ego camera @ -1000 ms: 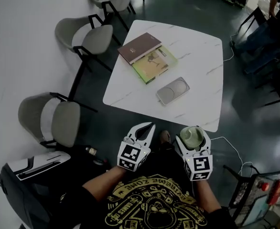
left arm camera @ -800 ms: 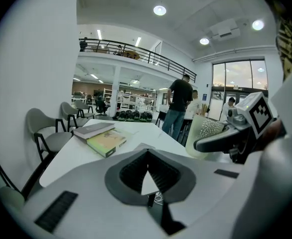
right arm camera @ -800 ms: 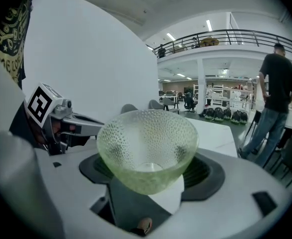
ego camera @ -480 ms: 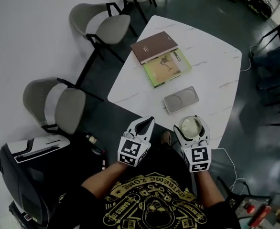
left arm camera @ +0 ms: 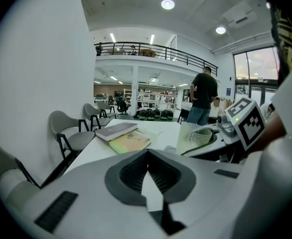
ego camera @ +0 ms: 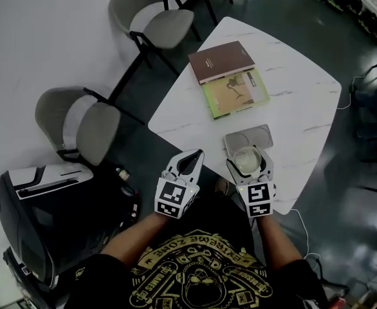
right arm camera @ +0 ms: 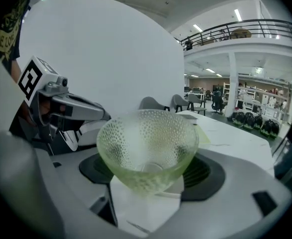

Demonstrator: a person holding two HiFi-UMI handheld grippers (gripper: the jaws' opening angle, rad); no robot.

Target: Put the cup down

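Note:
A pale green dimpled glass cup (right arm camera: 147, 148) sits upright between the jaws of my right gripper (ego camera: 247, 159), which is shut on it. In the head view the cup (ego camera: 246, 159) hangs over the near edge of the white table (ego camera: 304, 102), partly above a grey rounded tray (ego camera: 248, 136). My left gripper (ego camera: 188, 163) is shut and holds nothing, just off the table's near edge, left of the cup. From the left gripper view the cup (left arm camera: 195, 138) shows at the right, with the left gripper (left arm camera: 148, 156) in the foreground.
A brown book (ego camera: 222, 61) and a green book (ego camera: 235, 92) lie on the table's far half. Grey chairs (ego camera: 85, 131) (ego camera: 155, 22) stand to the left. A dark case with a white lid (ego camera: 44, 198) sits on the floor at lower left. A cable (ego camera: 302, 234) runs on the floor.
Both grippers have moved forward toward the table. The cup now hangs over the table's near edge by the grey tray, where earlier it was short of the edge.

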